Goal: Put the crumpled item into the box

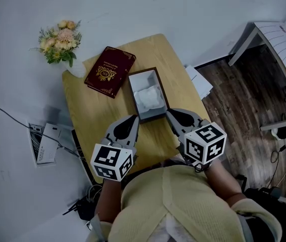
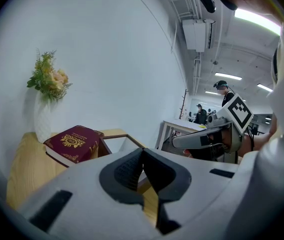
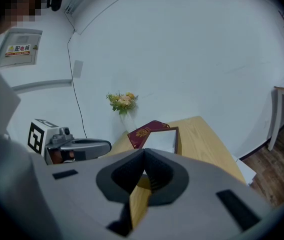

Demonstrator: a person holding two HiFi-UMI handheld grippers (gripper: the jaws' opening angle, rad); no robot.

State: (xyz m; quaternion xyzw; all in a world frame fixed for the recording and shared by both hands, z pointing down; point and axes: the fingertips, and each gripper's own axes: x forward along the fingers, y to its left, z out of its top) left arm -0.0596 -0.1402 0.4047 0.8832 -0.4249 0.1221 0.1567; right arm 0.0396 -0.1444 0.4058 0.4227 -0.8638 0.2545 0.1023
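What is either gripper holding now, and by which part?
Nothing. Left gripper and right gripper are both shut and empty; the crumpled item lies in the box.

Wooden table (image 1: 95, 116): open box (image 1: 153, 117) mid-table, red book (image 1: 109, 71) just beside, vase of flowers (image 1: 60, 43) at far corner.
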